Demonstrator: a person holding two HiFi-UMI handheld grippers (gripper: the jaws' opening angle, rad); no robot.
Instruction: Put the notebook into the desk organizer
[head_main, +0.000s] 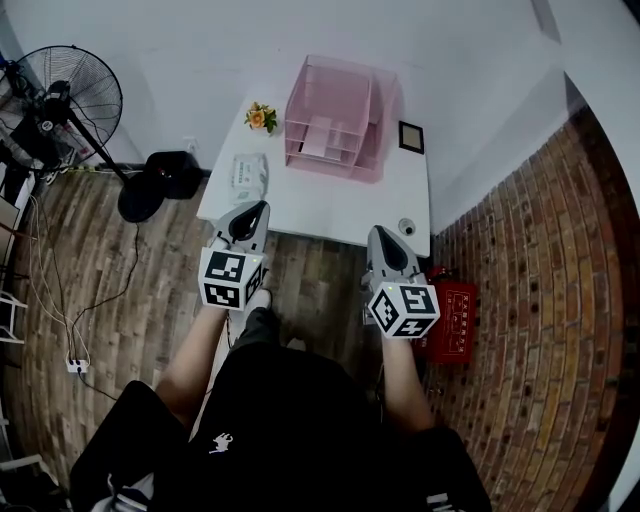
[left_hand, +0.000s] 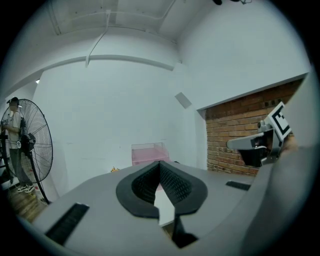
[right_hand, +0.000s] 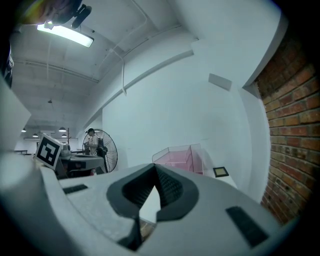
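The pink see-through desk organizer (head_main: 340, 115) stands at the back of the white table (head_main: 330, 210); it also shows far off as the organizer (left_hand: 147, 152) in the left gripper view and the organizer (right_hand: 182, 157) in the right gripper view. A pale notebook (head_main: 249, 176) lies flat on the table's left part. My left gripper (head_main: 257, 208) hangs over the table's near left edge, shut and empty. Over the near right edge is my right gripper (head_main: 381, 233), also shut with nothing in it. In each gripper view the dark ribbed pads (left_hand: 172, 182) and pads (right_hand: 167, 187) meet.
A small pot of orange flowers (head_main: 261, 117) and a dark frame (head_main: 411, 136) flank the organizer. A small round object (head_main: 406, 227) sits near the front right corner. A standing fan (head_main: 70, 95) is at the left, a red box (head_main: 455, 320) on the floor by the brick wall.
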